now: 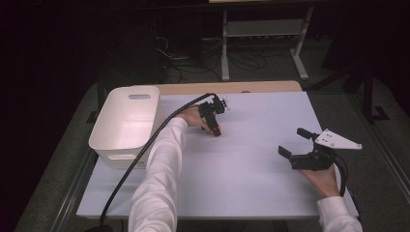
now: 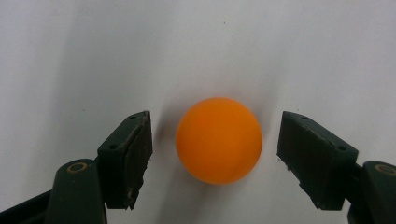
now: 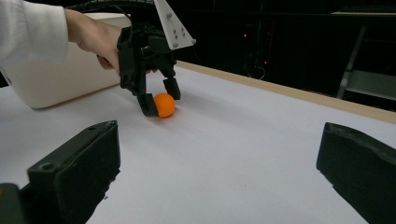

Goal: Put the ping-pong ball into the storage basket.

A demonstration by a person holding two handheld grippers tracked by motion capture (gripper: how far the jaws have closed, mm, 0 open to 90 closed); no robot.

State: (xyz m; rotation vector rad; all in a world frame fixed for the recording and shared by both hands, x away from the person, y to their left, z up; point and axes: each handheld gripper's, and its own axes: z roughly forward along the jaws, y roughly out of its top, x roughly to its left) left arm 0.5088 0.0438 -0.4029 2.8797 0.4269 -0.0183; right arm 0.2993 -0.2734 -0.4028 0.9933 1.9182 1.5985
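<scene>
An orange ball rests on the white table. My left gripper points down over it, open, with one jaw on each side of the ball and a small gap to both. In the high view the left gripper is at the table's middle rear, with a sliver of the ball at its tip. The right gripper view shows the ball between the left gripper's fingers. My right gripper hovers wide open at the right of the table, with nothing between its jaws, aimed toward the ball.
A white plastic bin with cut-out handles stands at the table's left edge, close to the left forearm; it appears behind the hand too. A wooden strip runs along the far edge. Table legs and cables lie on the dark floor beyond.
</scene>
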